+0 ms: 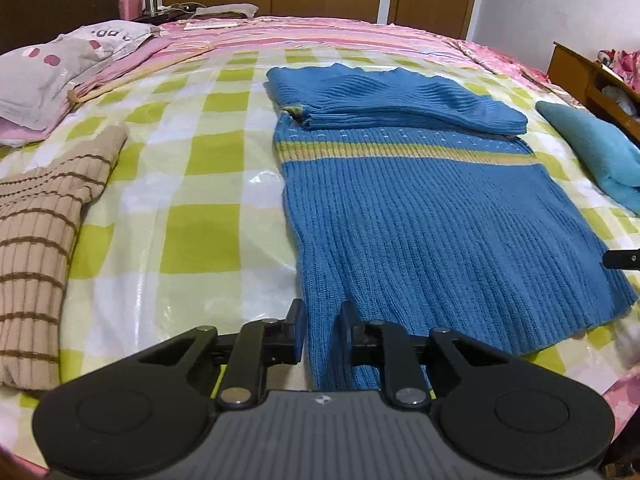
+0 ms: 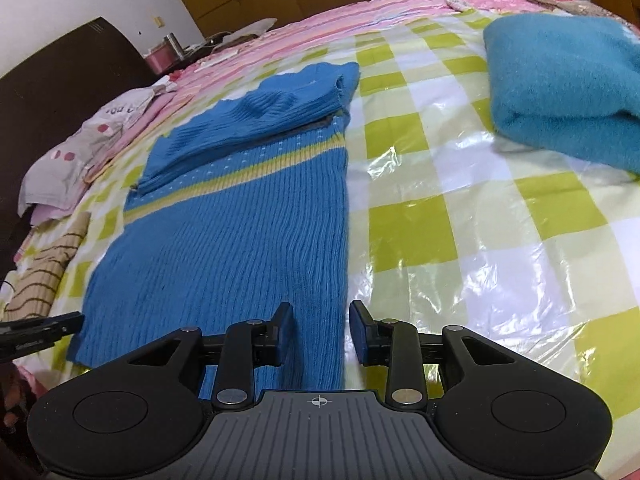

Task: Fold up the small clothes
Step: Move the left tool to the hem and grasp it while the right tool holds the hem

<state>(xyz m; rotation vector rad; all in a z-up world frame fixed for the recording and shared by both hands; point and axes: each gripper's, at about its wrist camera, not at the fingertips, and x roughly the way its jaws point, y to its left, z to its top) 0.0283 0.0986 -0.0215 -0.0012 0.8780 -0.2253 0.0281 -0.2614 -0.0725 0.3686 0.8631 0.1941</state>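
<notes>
A blue ribbed sweater (image 1: pixel 420 216) with a yellow stripe lies flat on the checked bed cover, its sleeves folded across the chest. It also shows in the right wrist view (image 2: pixel 240 216). My left gripper (image 1: pixel 322 320) is open, its jaws astride the sweater's near left hem corner. My right gripper (image 2: pixel 320 320) is open, its jaws astride the near right hem corner. The right gripper's tip shows at the left view's right edge (image 1: pixel 622 259); the left gripper's tip shows at the right view's left edge (image 2: pixel 44 326).
A beige striped garment (image 1: pixel 44 248) lies folded at the left. A folded teal fleece (image 2: pixel 568 84) lies at the right. Pillows (image 1: pixel 60 64) and a pink quilt (image 1: pixel 320 32) lie at the head of the bed. A wooden cabinet (image 1: pixel 592 76) stands at the right.
</notes>
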